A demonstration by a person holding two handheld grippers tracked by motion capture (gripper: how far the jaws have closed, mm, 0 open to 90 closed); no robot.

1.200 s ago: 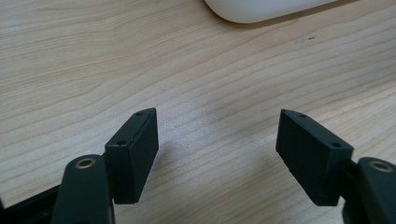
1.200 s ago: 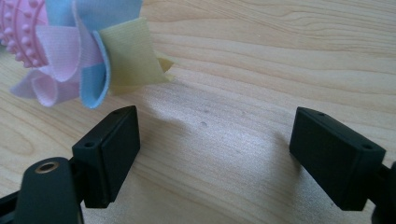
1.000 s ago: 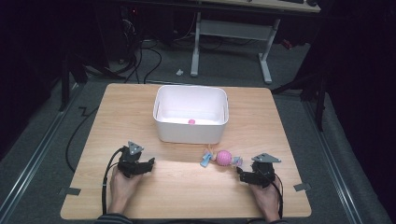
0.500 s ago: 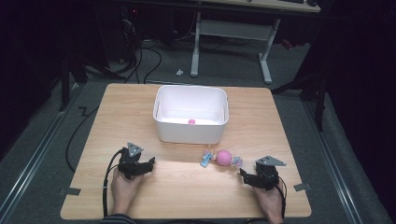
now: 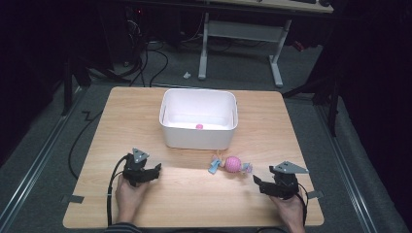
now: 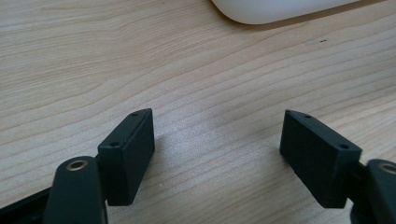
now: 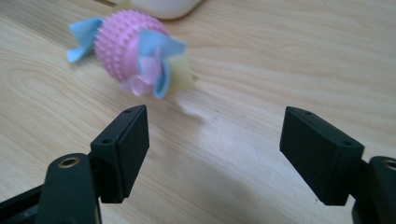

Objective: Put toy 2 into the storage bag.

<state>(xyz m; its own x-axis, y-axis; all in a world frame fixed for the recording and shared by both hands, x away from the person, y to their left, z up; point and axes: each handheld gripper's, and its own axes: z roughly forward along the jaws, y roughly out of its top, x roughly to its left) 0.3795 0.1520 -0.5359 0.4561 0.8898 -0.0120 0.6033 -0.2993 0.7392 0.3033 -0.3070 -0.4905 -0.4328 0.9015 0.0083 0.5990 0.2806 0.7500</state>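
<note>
High view, tabletop [image 5: 194, 194]: light wood, with a white bin [image 5: 199, 140] toward the far side, centred.
High view, bin contents: a small pink item [image 5: 199, 126] lies on the bin floor near the front wall.
High view, toy: a pink spiky ball toy [image 5: 232, 164] with blue and yellow cloth tabs lies on the wood just in front of the bin's right front corner, not touching it.
High view, right gripper [image 5: 257, 181]: held in the person's right hand [image 5: 290, 209] at the near right corner; jaw tips point left toward the toy, near it but apart.
High view, left gripper [image 5: 156, 169]: held in the left hand [image 5: 128, 194] at the near left; well apart from the toy.
Left gripper view, jaws: spread wide over bare wood, nothing between them; the bin's rounded base [image 6: 275, 9] sits at the top edge.
Right gripper view, jaws: spread, having just been closing; bare wood lies between them and nothing is pinched.
Right gripper view, toy [image 7: 123, 46]: beyond the jaw tips and up-left, closer to the left-hand jaw in this view, clear of both pads; one blue tab sticks out on its far side, while blue, pink and yellow tabs face the jaws.
</note>
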